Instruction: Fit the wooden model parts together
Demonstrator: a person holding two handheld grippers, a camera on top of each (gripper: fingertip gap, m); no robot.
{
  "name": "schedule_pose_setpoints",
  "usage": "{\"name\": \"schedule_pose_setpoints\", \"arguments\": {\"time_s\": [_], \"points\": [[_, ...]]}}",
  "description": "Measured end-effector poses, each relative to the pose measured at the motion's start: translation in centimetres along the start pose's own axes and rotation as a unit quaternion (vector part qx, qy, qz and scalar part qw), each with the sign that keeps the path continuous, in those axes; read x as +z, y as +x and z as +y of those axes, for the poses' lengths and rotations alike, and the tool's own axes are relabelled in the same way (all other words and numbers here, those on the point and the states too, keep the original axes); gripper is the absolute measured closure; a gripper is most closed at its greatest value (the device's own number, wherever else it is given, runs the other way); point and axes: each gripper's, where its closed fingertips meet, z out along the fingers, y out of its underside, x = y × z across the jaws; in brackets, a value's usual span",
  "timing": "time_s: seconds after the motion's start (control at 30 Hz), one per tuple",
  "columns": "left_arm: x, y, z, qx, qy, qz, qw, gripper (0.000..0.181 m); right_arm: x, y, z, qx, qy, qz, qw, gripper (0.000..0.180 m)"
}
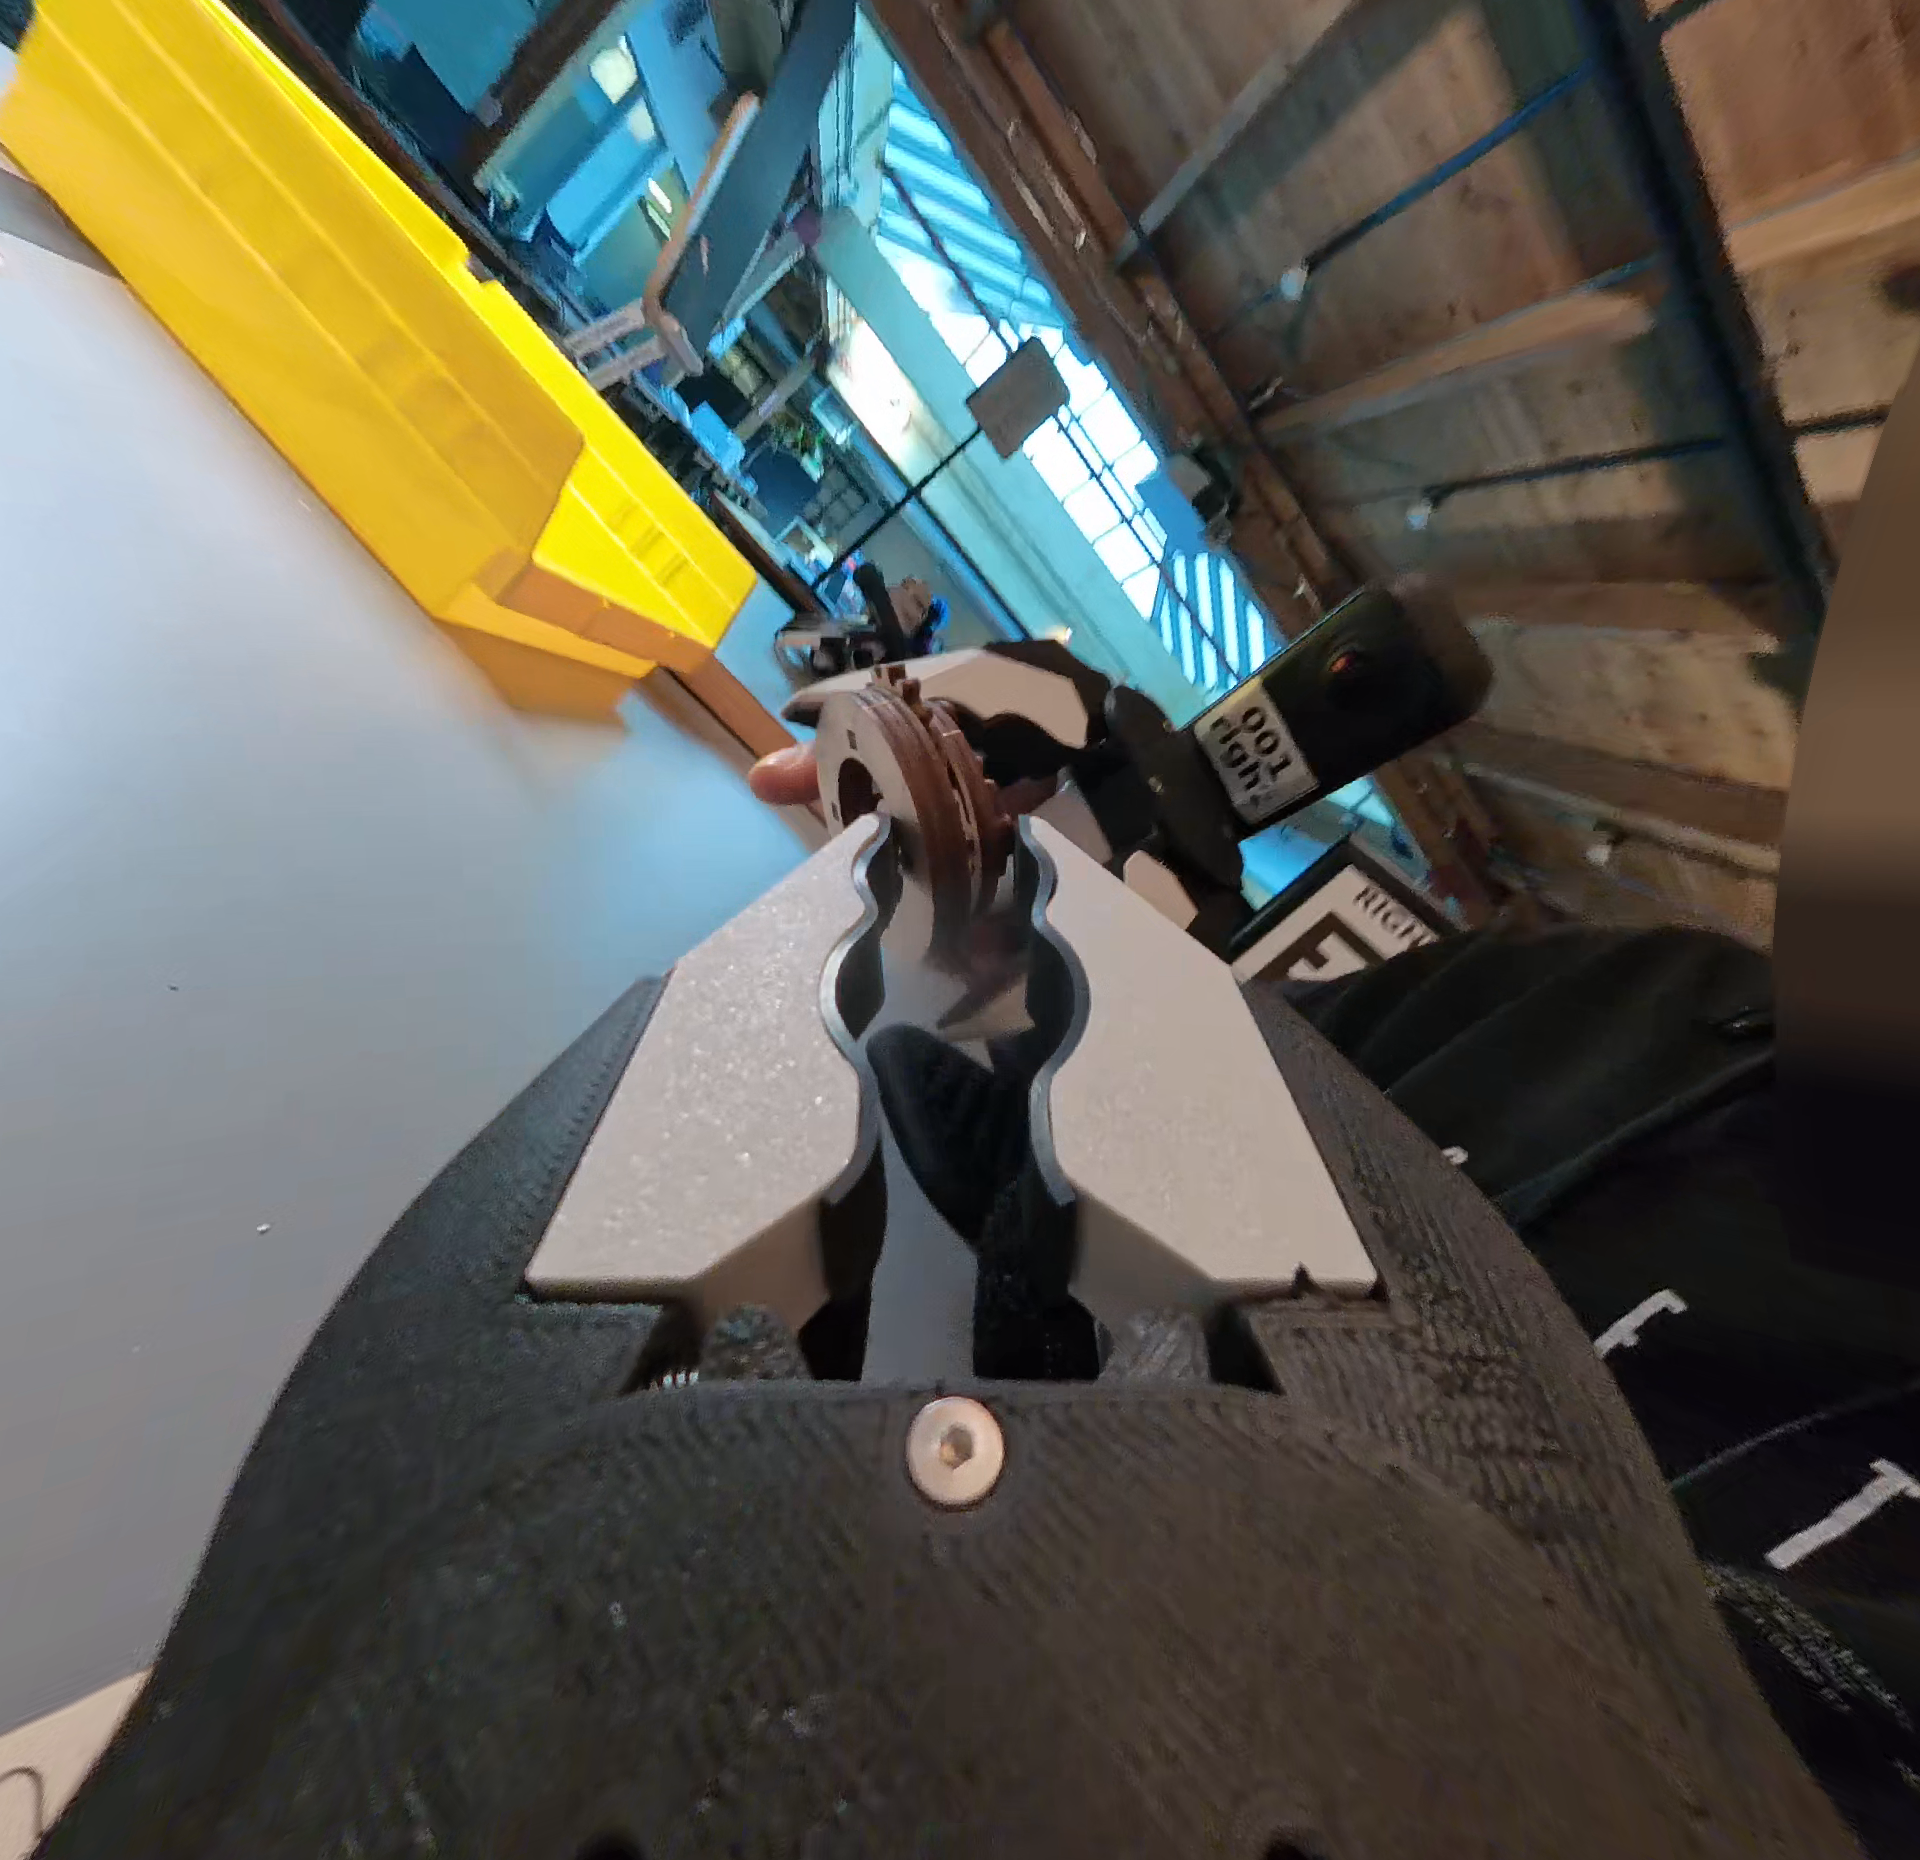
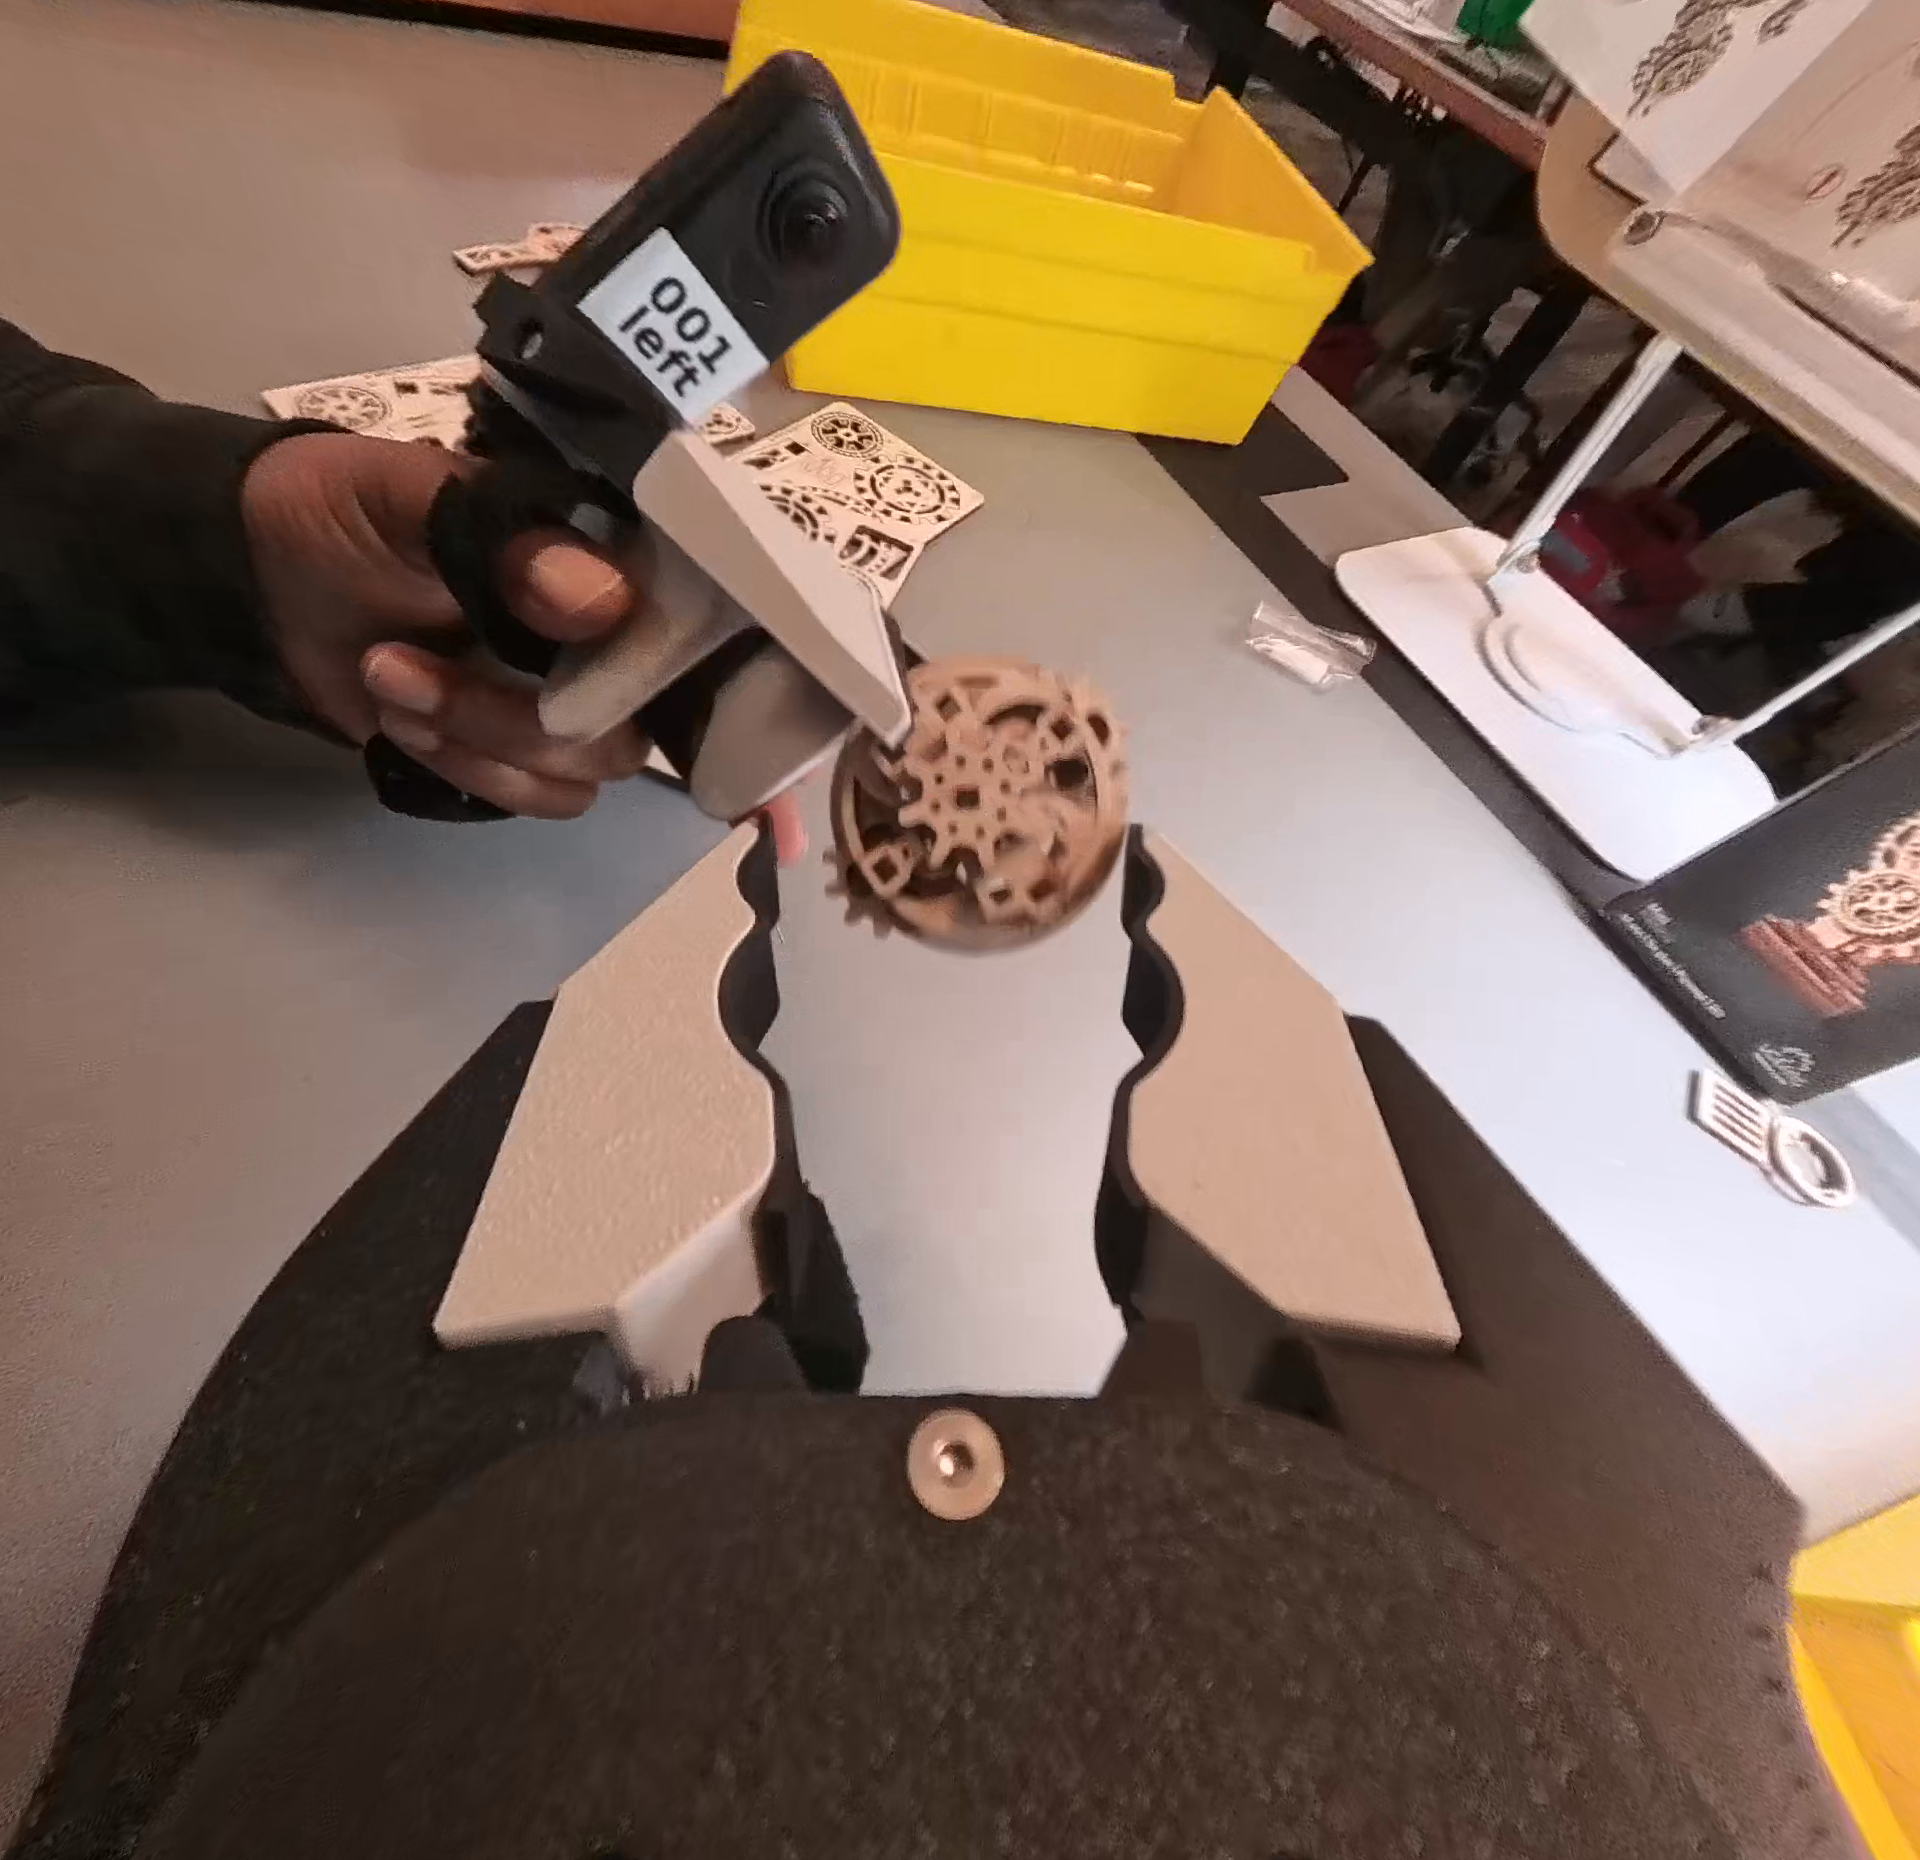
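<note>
The left gripper (image 2: 883, 745) fingers are pinching the round wooden gear assembly (image 2: 982, 808) by its edge, above the smooth grey bench (image 2: 1299, 771). The right gripper (image 2: 951, 875) fingers are gaping wide just beneath it. Laser-cut sheets (image 2: 862, 491) are lying before a yellow bin (image 2: 1039, 283).

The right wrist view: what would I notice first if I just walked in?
Probably the round wooden gear wheel in the middle, pinched at its edge by the left tool above the grey table. Next, the bright yellow bin behind it, with flat wooden part sheets lying in front of the bin.
</note>
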Motion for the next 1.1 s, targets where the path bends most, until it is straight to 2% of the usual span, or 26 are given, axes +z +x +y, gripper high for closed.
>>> {"name": "schedule_pose_setpoints", "arguments": {"time_s": [0.1,0.23,0.33,0.37,0.43,0.6,0.67,0.7,0.8,0.9,1.0,1.07,1.1], "points": [[0.7,1.0,1.1,0.031,-0.034,0.002,0.999,0.159,-0.8,0.0,-0.6,-0.032,0.001,0.017,0.999,0.125],[0.8,1.8,0.9,0.075,-0.063,-0.013,0.995,0.132,-2.3,-0.2,-0.7,-0.06,0.005,-0.012,0.998,0.125],[-0.2,2.2,-0.1,0.154,-0.09,-0.052,0.983,0.112,-3.1,-0.1,1.0,-0.081,-0.037,-0.05,0.995,0.125],[-0.6,2.3,-0.4,0.204,-0.102,-0.073,0.971,0.101,-3.1,-0.1,2.3,-0.082,-0.074,-0.065,0.992,0.125],[-1.5,2.2,-1.3,0.307,-0.127,-0.134,0.934,0.095,-2.8,-0.3,4.5,-0.089,-0.124,-0.092,0.984,0.125],[-5.1,5.6,-6.0,0.521,-0.101,-0.236,0.814,0.133,-1.1,-1.8,8.2,-0.077,-0.185,-0.146,0.969,0.125],[-7.1,7.3,-7.5,0.578,-0.077,-0.262,0.769,0.139,-0.4,-2.2,8.8,-0.086,-0.196,-0.15,0.965,0.125],[-8.1,7.6,-7.8,0.587,-0.076,-0.277,0.757,0.139,-0.2,-2.4,8.9,-0.089,-0.196,-0.15,0.965,0.125],[-11.2,7.6,-8.0,0.573,-0.079,-0.316,0.752,0.136,0.4,-2.7,9.0,-0.092,-0.197,-0.153,0.964,0.125],[-12.8,8.4,-7.5,0.567,-0.062,-0.33,0.752,0.124,0.7,-2.9,9.1,-0.1,-0.199,-0.151,0.963,0.125],[-12.7,9.8,-6.3,0.6,-0.037,-0.307,0.737,0.094,0.9,-3.3,9.0,-0.106,-0.204,-0.153,0.961,0.125],[-12.6,10.5,-5.3,0.613,-0.009,-0.299,0.731,0.094,0.9,-3.6,9.0,-0.115,-0.209,-0.153,0.959,0.125],[-12.7,10.5,-4.9,0.611,0.0,-0.304,0.731,0.1,0.8,-3.8,8.9,-0.12,-0.211,-0.152,0.958,0.125]]}}
